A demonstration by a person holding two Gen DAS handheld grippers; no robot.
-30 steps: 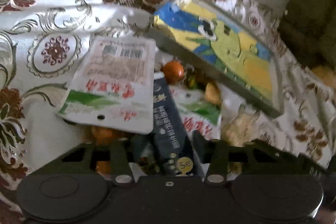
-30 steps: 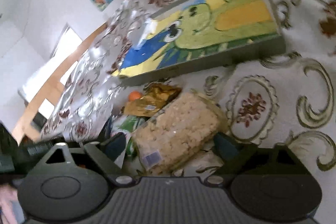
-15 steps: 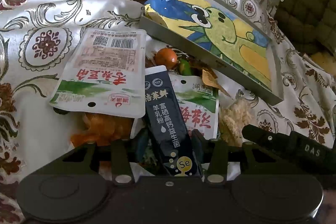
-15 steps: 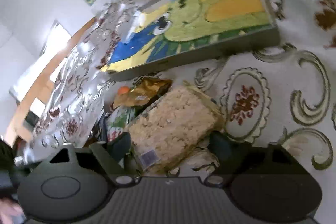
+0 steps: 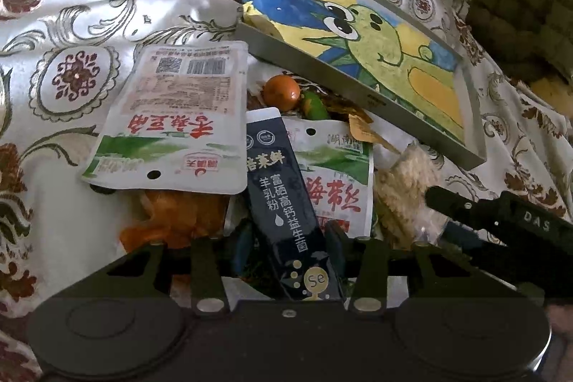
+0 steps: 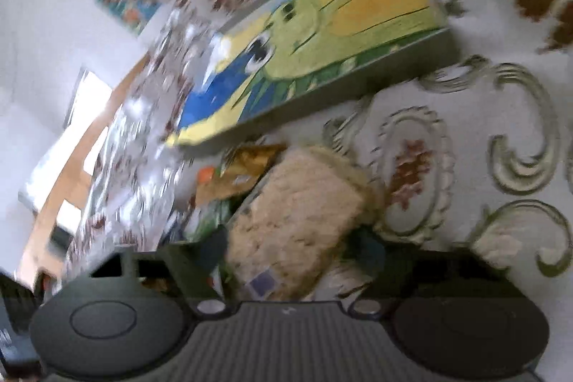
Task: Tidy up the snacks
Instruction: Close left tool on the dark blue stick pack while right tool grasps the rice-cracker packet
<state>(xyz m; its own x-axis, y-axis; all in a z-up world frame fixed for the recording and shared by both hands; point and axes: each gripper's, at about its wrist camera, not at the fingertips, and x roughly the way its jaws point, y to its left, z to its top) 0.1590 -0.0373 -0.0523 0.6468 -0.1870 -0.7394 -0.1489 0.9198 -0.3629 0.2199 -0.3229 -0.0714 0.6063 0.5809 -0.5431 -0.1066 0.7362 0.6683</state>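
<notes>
The right wrist view is blurred. There the right hand-held gripper [image 6: 292,249] is spread wide around a clear packet of puffed rice cake [image 6: 297,224]; contact is hard to judge. The left hand-held gripper [image 5: 286,244] grips a dark navy milk-powder sachet [image 5: 283,199], whose lower end overlaps a seaweed pouch [image 5: 336,178]. A white pouch [image 5: 175,120] half hides orange snacks [image 5: 172,221]. A frog-painted tray [image 5: 361,49] lies just behind the pile on the brocade-covered worktop [image 5: 89,6].

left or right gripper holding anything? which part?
Left gripper pinches the dark navy sachet at its lower end. Right gripper straddles the rice cracker pack at its near end; grip unclear from blur.
</notes>
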